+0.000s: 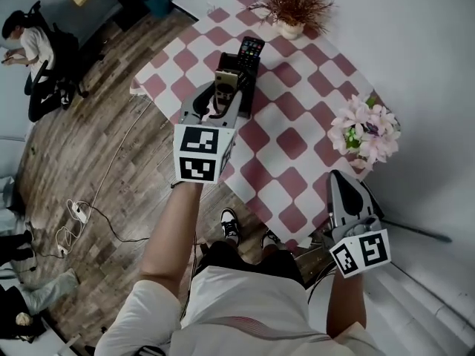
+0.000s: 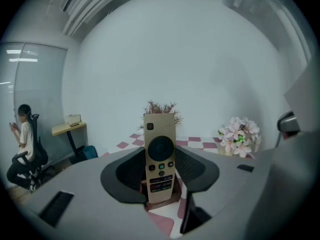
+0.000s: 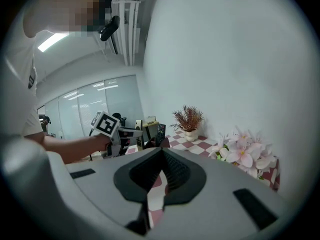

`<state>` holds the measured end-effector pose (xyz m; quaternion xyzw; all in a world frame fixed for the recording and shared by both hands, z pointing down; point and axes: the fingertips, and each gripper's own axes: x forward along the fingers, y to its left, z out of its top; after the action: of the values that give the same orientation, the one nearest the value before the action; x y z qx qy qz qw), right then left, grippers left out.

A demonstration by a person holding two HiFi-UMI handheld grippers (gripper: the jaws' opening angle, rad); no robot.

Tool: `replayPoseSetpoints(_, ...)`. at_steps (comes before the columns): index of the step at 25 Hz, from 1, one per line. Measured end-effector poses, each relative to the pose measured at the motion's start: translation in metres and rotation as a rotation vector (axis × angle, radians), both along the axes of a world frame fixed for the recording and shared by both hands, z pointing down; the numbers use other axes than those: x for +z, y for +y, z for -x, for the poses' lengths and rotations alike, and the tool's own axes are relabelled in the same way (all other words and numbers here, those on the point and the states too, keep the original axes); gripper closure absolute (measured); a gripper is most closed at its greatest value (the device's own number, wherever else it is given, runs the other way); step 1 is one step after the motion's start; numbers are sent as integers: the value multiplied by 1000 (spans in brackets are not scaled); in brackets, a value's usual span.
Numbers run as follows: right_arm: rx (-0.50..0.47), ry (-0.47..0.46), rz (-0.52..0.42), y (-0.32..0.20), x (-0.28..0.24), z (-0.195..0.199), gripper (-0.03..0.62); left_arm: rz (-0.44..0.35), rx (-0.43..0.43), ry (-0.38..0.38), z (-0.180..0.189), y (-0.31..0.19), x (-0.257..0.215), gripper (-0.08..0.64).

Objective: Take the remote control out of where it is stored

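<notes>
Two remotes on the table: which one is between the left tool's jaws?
The gold remote, upright between the left tool's jaws. The black remote stands beyond it, outside the jaws.

Open tabletop right of the black holder, clear up to pink flowers. Behind holder, dried plant crowding in. Inside holder, black remote sticking up behind gold remote.

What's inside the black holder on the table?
A gold remote stands in the holder, between the left gripper's jaws, with a black remote behind it. The holder's bottom is hidden.
</notes>
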<state>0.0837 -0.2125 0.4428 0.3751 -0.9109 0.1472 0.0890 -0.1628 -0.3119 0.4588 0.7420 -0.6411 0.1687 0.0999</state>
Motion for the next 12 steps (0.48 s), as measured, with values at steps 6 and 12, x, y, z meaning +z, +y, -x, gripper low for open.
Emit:
replayPoseSetpoints(6, -7, -20, 8, 7, 2, -1, 578, 165, 213, -70, -40, 43, -13, 370)
replayPoseSetpoints(12, -5, -37, 10, 13, 3, -9, 578, 523, 362, -152, -62, 94, 73, 370)
